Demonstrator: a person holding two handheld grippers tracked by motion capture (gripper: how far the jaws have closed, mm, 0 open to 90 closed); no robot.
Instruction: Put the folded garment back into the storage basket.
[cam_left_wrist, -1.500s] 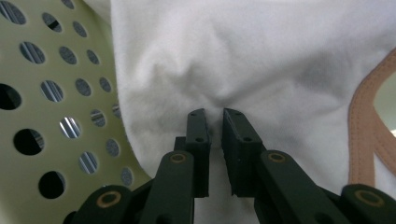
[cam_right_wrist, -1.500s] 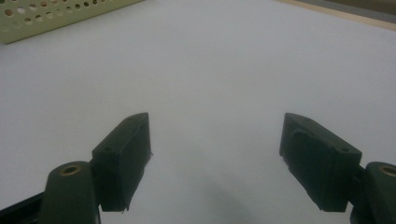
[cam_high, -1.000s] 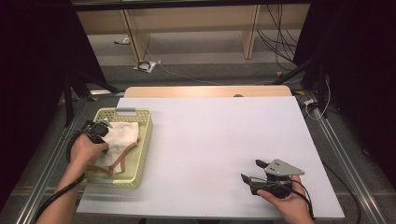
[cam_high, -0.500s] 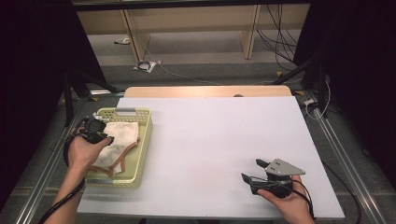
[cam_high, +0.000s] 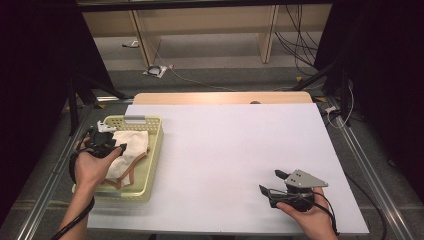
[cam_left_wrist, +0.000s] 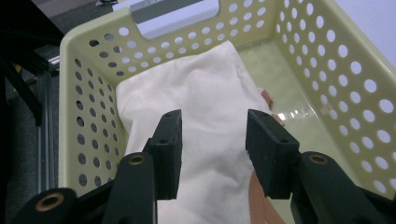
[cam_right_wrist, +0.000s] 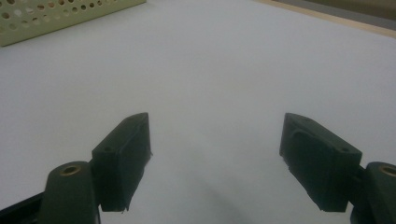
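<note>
Left gripper hangs over the cloth in the basket, jaws just parted and empty, apparently letting go, while right gripper idles wide open.

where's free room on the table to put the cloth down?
The white table top is bare from the basket across to the right claw, and back to the wooden far edge. Crowded: the basket itself, where the cream cloth lies under the open left claw.

One basket, one cloth bag, two tongs.
</note>
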